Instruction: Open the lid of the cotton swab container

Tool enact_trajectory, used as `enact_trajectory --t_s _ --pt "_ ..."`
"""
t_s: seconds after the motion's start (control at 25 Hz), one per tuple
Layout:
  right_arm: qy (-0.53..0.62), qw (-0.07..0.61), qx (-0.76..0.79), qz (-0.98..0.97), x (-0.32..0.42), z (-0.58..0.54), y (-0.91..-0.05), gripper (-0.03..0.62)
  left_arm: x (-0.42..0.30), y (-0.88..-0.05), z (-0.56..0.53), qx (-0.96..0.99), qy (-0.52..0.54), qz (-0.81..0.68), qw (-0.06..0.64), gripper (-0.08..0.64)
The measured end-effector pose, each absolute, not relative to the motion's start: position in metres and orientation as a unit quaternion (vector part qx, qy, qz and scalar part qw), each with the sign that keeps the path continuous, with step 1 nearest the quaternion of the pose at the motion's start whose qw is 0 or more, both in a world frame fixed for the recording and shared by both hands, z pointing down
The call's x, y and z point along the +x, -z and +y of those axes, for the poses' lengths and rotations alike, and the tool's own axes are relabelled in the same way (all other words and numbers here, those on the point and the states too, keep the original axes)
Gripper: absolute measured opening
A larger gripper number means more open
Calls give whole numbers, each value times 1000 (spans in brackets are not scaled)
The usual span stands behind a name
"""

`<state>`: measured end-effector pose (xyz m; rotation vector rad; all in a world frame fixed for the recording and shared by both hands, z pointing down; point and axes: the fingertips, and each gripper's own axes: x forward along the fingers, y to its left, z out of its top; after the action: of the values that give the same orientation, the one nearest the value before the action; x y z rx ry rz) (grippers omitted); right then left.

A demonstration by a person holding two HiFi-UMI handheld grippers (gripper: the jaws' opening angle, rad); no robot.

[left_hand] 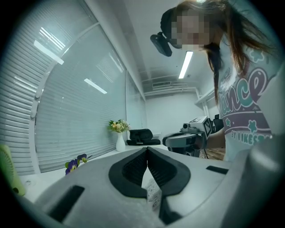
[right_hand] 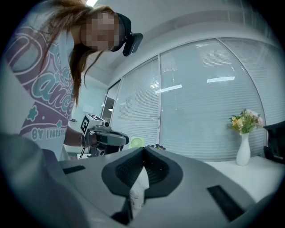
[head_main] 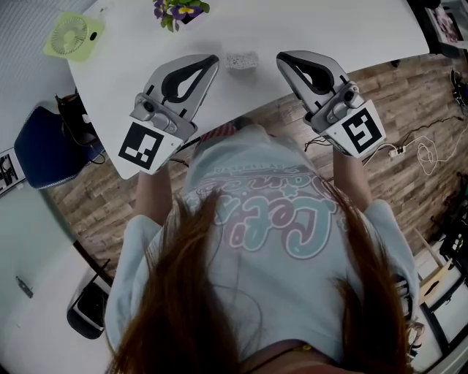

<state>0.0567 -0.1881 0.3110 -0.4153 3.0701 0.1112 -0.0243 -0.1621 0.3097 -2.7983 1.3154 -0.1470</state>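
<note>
Cotton swab container (head_main: 241, 60), a small translucent whitish box, sat on the broad white table (head_main: 351, 29), right in the gap between the two claws and touching neither. The person in the pale printed T-shirt (head_main: 278, 241) stood over the table's near edge with both arms out in front. On the person's left, the grey left gripper (head_main: 212, 61) with its black-and-white marker cube pointed in at the box, which lay just beside its tips on the inner side. Its dark ribbed pads were pressed together at the tips, gripping nothing! Over on the other side, the matching grey right gripper (head_main: 281, 57) mirrored it. Its tips were closed on each other too, and the box lay just beside them, perhaps a touch farther off than from the left. Each gripper view caught the other claw across the gap. Back at the far left corner of the table rested a small lime-green fan (head_main: 73, 35), and a little bunch of purple flowers (head_main: 179, 11) stood at the far edge, well apart from the box.
</note>
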Motion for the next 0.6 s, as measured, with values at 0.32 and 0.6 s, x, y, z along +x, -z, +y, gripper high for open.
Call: enact_trajectory --t_s 0.32,0.6 --pt "-51 -12 -145 988 51 -189 -323 5 -23 -315 -160 -903 52 425 16 9" --pt "-42 -8 -142 989 50 -187 -322 5 -25 -316 -161 -901 53 431 10 9"
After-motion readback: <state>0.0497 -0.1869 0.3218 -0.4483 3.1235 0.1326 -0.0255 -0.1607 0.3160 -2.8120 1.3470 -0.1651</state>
